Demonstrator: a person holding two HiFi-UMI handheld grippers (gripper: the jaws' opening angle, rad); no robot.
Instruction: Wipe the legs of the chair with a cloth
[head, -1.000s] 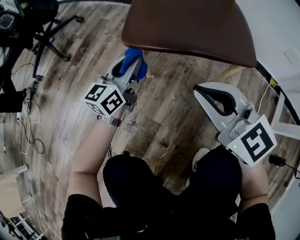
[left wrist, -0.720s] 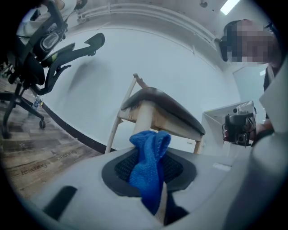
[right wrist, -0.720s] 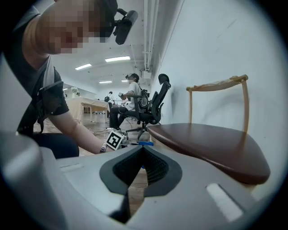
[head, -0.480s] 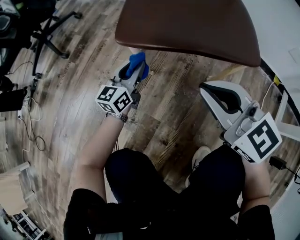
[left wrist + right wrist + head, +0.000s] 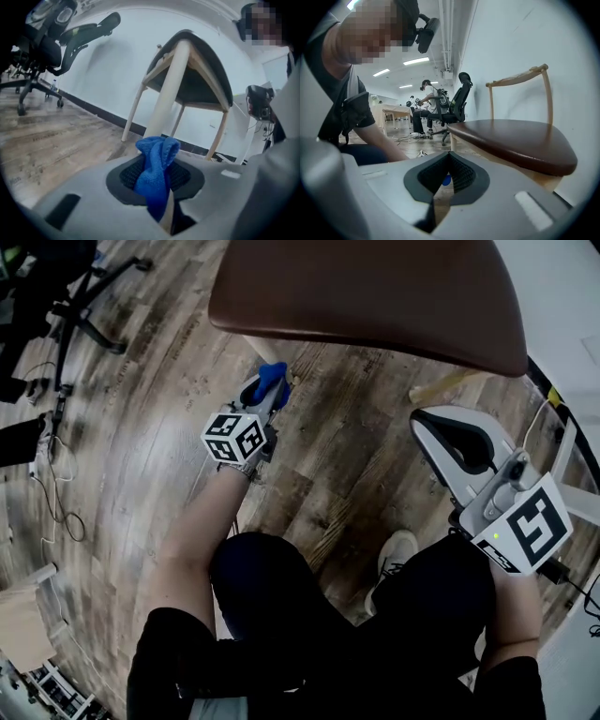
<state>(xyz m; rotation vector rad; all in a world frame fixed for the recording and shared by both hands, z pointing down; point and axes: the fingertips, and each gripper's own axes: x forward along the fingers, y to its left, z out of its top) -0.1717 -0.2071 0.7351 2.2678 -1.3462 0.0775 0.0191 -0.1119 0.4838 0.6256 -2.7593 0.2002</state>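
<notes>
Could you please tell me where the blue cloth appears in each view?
Head view: cloth upper centre, in left gripper.
Left gripper view: centre, pinched between jaws.
Right gripper view: probably the small blue speck, low centre.
Shared landmark: brown chair seat.

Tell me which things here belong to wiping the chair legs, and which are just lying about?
In use: blue cloth, gripped in the left tongs; wooden chair leg.
Just about: office chair; floor cables; right tongs, shut and empty.
</notes>
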